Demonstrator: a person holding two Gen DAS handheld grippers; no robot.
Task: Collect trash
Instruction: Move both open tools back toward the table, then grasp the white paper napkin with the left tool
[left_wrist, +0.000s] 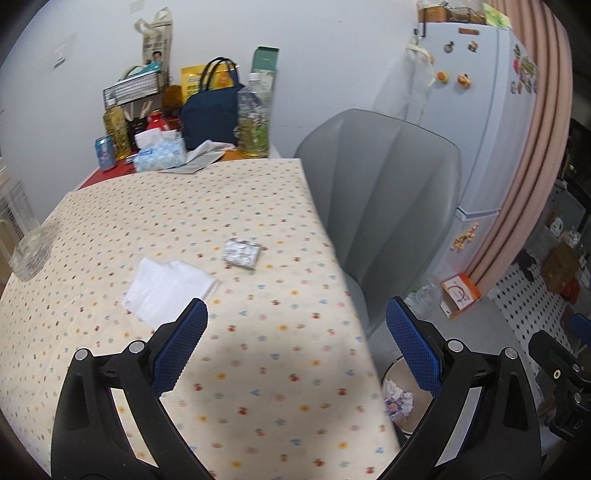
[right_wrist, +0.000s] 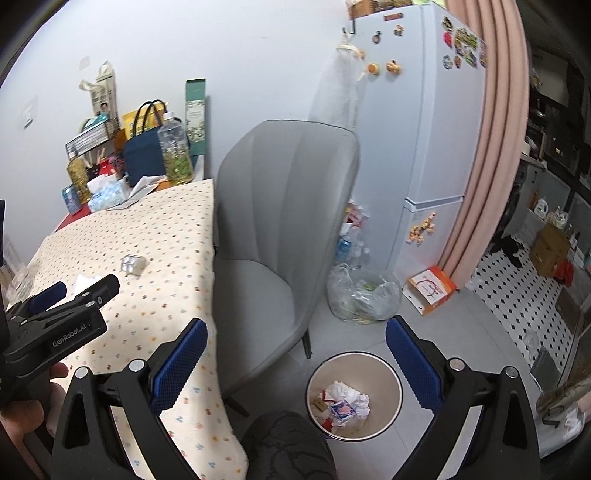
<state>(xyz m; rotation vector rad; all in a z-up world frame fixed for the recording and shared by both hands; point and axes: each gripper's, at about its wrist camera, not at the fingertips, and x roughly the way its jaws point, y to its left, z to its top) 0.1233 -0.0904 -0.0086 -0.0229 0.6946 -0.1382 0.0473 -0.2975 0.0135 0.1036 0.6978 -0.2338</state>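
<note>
A crumpled foil wrapper (left_wrist: 242, 252) and a flat white tissue (left_wrist: 168, 287) lie on the dotted tablecloth (left_wrist: 258, 369). My left gripper (left_wrist: 295, 347) is open and empty, held above the table just short of the tissue. My right gripper (right_wrist: 295, 365) is open and empty, held above the floor over a round waste bin (right_wrist: 391, 387) that holds crumpled paper trash (right_wrist: 343, 402). The foil wrapper (right_wrist: 133, 264) and the left gripper (right_wrist: 70, 295) also show in the right wrist view. The bin (left_wrist: 397, 400) shows partly below the table edge in the left wrist view.
A grey chair (right_wrist: 284, 236) stands at the table's right side. A glass jar (left_wrist: 27, 251) stands at the table's left edge. Bottles, a tissue box (left_wrist: 159, 153) and a blue bag (left_wrist: 210, 114) crowd the far end. A clear plastic bag (right_wrist: 364, 293) lies beside the fridge (right_wrist: 417, 122).
</note>
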